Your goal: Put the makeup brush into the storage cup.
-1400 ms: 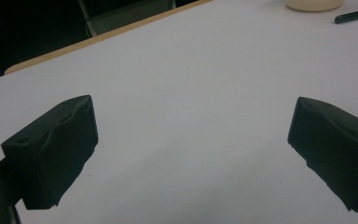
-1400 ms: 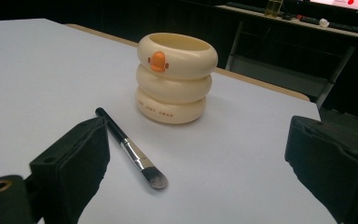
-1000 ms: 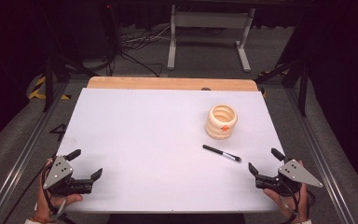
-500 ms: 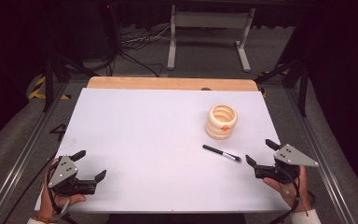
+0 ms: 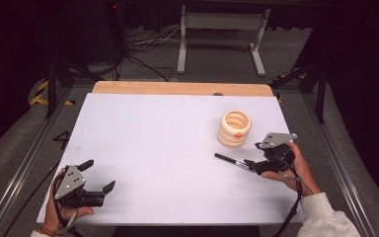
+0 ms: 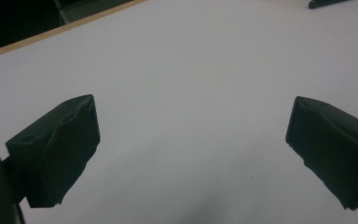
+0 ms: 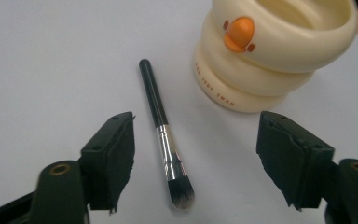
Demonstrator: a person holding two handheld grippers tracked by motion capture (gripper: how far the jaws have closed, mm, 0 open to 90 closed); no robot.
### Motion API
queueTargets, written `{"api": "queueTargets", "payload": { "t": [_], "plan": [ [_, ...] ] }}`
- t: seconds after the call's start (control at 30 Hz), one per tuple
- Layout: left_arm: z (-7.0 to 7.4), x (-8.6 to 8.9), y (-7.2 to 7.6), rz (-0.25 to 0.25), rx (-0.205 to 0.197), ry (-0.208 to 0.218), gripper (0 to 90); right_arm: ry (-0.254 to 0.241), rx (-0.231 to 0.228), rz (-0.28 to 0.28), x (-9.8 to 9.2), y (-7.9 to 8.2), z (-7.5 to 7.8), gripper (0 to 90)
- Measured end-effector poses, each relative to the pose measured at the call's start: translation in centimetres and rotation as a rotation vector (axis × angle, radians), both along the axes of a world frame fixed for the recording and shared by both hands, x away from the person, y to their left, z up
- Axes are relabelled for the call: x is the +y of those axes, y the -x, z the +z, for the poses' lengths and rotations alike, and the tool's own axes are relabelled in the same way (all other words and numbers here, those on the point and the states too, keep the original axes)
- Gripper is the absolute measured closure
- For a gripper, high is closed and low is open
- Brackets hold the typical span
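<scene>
My right tool (image 7: 196,158), jaws just narrowing yet gripping nothing, straddles the slim black-handled, metal-ferruled brush (image 7: 164,135) lying on the matte white worktop (image 5: 153,138) beside a ribbed cream cup (image 7: 270,51).

My left tool (image 6: 191,154) gapes empty.

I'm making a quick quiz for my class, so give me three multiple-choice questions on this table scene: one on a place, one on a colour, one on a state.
1. Where does the makeup brush lie?
A. inside the cup
B. flat on the table, beside the cup
C. on the floor

2. What colour is the knob on the cream cup?
A. orange
B. blue
C. green

3. How is the right hand-held gripper?
A. clamped on the cup
B. lifting the brush
C. open, jaws either side of the brush

Answers: B, the brush rests on the white table; A, the knob is orange; C, neither pad touches the brush.
</scene>
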State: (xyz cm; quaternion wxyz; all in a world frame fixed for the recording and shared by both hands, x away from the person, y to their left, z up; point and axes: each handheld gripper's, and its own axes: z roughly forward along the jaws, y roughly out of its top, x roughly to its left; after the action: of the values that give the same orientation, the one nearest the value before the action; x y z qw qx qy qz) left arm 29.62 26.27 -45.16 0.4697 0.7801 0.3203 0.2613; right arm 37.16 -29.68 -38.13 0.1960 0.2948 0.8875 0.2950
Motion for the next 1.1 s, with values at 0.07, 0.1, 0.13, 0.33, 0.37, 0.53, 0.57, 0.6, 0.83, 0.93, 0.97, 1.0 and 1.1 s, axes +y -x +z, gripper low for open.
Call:
{"api": "queueTargets", "payload": {
  "t": [0.07, 0.1, 0.13, 0.33, 0.37, 0.53, 0.57, 0.6, 0.83, 0.93, 0.97, 1.0, 1.1],
  "plan": [
    [0.0, 0.0, 0.0, 0.001, -0.001, -0.004, 3.7, 0.038, 0.043, 0.006, 0.4, -0.6, -0.1, 31.2],
    [0.0, 0.0, -0.1, 0.001, -0.002, -0.009, 3.7, 0.065, 0.073, 0.010, 0.8, -1.0, -0.2, 31.4],
    [0.0, 0.0, -0.1, 0.003, -0.002, -0.010, 3.8, 0.093, 0.089, 0.028, 1.1, -1.2, -0.3, 32.1],
    [-0.1, -0.1, -0.1, -0.004, 0.001, -0.012, 4.0, 0.166, 0.176, 0.075, 2.3, -2.2, -1.2, 36.4],
    [-0.1, -0.2, -0.1, -0.007, 0.002, -0.013, 4.0, 0.194, 0.188, 0.071, 2.6, -2.4, -1.5, 38.0],
    [-0.1, -0.3, -0.1, -0.021, 0.002, -0.018, 4.1, 0.261, 0.271, 0.098, 3.7, -3.3, -2.4, 48.1],
    [-0.1, -0.3, -0.2, -0.021, 0.006, -0.019, 4.1, 0.276, 0.274, 0.090, 3.9, -3.5, -2.6, 50.7],
    [-0.1, -0.3, -0.2, -0.022, 0.007, -0.019, 4.1, 0.285, 0.275, 0.085, 4.0, -3.6, -2.8, 53.8],
    [-0.2, -0.4, -0.2, -0.025, 0.008, -0.025, 4.2, 0.338, 0.353, 0.111, 4.5, -4.5, -3.7, 67.0],
    [-0.2, -0.5, -0.2, -0.029, 0.013, -0.027, 4.2, 0.347, 0.373, 0.120, 4.5, -4.7, -3.7, 69.1],
    [-0.2, -0.5, -0.3, -0.030, 0.014, -0.028, 4.2, 0.350, 0.384, 0.130, 4.6, -4.8, -3.7, 70.9],
    [-0.3, -0.6, -0.3, -0.034, 0.013, -0.034, 4.2, 0.364, 0.411, 0.136, 4.8, -5.1, -3.7, 72.9],
    [-0.4, -0.7, -0.3, -0.039, 0.025, -0.040, 4.3, 0.380, 0.455, 0.135, 5.1, -5.6, -3.6, 75.2]
  ]
}}
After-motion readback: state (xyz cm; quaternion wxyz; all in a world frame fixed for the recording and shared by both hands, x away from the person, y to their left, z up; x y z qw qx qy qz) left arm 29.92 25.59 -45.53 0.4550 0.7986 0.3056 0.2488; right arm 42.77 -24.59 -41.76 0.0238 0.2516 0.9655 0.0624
